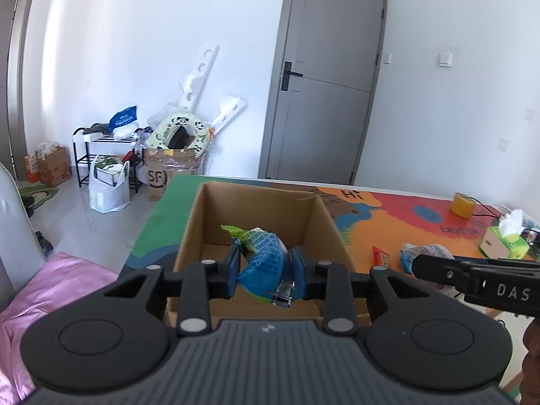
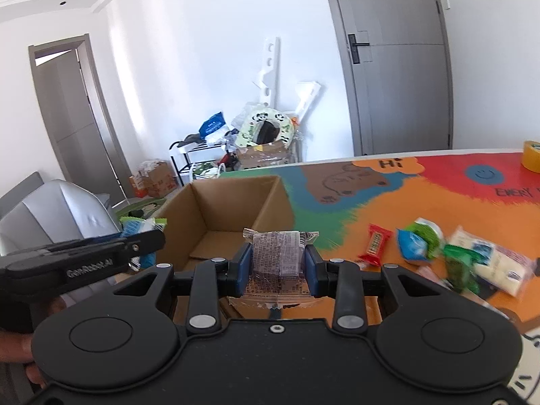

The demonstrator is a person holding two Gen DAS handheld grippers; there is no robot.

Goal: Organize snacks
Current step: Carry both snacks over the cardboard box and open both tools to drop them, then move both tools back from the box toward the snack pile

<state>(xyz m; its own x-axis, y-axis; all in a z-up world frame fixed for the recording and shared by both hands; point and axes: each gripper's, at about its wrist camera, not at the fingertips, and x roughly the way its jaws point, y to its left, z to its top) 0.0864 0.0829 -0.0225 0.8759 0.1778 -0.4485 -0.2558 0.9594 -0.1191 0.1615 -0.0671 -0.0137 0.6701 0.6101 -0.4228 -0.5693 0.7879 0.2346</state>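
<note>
Nearest to the cardboard box (image 1: 256, 209) are the two tools themselves; the left gripper (image 1: 266, 271) has its fingers pinched on a blue-and-green snack packet (image 1: 265, 260), held over the box's near edge and seemingly just above its opening; the right gripper (image 2: 277, 266) has its fingers pressed on a purple-printed clear-wrapped snack (image 2: 276, 256), poised at the box's near right corner. Inside the box, the floor looks bare in the right wrist view, so I judge that little or nothing has been packed yet; both held packets seem about to go in. To the right of the box, on the colourful table mat (image 2: 405, 199), more remains: a red bar (image 2: 375, 244), a blue-and-green pouch (image 2: 418, 241), a dark green wrapper (image 2: 460, 263) and a pale packet (image 2: 496, 263), lying close together; these, by my reckoning, are the work left. Far right of the box stands a roll of yellow tape (image 1: 464, 204).
</note>
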